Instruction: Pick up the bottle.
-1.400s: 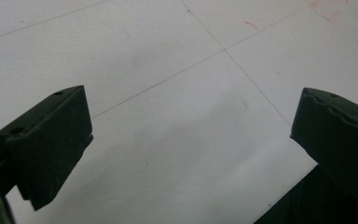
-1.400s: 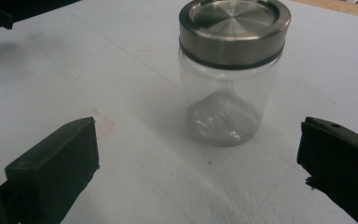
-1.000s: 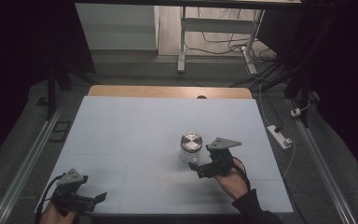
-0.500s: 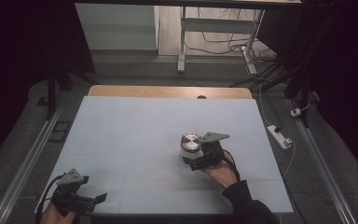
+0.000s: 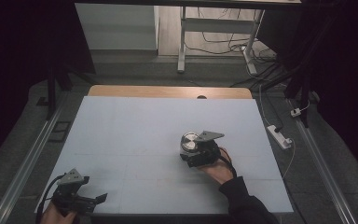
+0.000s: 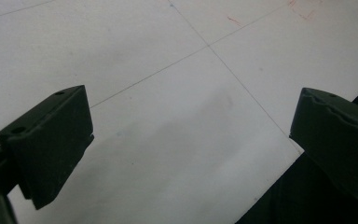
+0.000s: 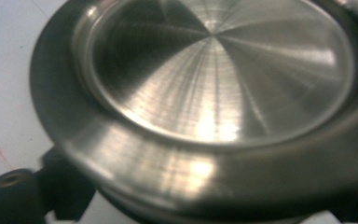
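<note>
Left gripper (image 6: pixel 191 140) jaws wide apart over bare table (image 5: pixel 121 140) at its near left corner. Right gripper (image 5: pixel 196 153) pressed against steel tin (image 5: pixel 189 141), right of table centre; jaw state impossible to tell, tin blocking the close view.

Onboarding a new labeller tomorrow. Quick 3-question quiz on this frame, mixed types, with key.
1. True or false: the left gripper has its jaws closed on the metal tin.
2. Multiple choice: where does the left gripper sit on the table?
A. far edge, centre
B. near-left corner
C. beside the tin
3. Short answer: which gripper is at the tin, and can you tell from these views whether it has closed on it?

Key
1. False. In the left gripper view its jaws stand wide apart over bare table.
2. B.
3. The right gripper. Its view shows the tin's lid very close, rim just above one jaw, but the grip cannot be told.
</note>
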`<state>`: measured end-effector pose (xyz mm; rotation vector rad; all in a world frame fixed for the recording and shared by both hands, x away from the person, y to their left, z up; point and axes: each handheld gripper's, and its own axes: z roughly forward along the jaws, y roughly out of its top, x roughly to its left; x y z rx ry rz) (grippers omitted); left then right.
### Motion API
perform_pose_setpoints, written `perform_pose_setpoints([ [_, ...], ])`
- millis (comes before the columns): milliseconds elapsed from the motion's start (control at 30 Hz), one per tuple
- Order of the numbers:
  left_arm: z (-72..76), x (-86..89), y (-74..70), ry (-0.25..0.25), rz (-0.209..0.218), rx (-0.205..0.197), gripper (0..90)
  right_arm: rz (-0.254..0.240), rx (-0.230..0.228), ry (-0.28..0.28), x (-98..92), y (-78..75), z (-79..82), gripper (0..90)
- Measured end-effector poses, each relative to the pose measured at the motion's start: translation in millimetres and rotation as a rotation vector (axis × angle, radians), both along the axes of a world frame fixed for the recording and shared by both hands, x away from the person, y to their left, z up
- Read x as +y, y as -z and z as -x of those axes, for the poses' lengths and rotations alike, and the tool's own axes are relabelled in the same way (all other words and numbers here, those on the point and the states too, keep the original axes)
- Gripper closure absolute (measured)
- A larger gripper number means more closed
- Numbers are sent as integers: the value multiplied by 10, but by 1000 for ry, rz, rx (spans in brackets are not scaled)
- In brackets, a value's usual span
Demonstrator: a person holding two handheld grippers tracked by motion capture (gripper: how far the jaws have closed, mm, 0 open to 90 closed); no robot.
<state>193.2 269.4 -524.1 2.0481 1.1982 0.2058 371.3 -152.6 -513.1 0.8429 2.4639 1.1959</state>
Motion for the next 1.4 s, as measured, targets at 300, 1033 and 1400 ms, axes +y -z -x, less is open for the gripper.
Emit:
perform_pose_setpoints([
  [300, 2, 12, -1, 0, 7, -1, 0, 20, -22, -4, 10, -13, 19, 142],
  [1033, -2, 41, 1, 6, 37, 6, 1, 7, -20, -35, 70, -199, 162, 144],
  [1400, -3, 45, 3, 9, 44, 9, 2, -23, -19, -79, 120, -333, 337, 144],
])
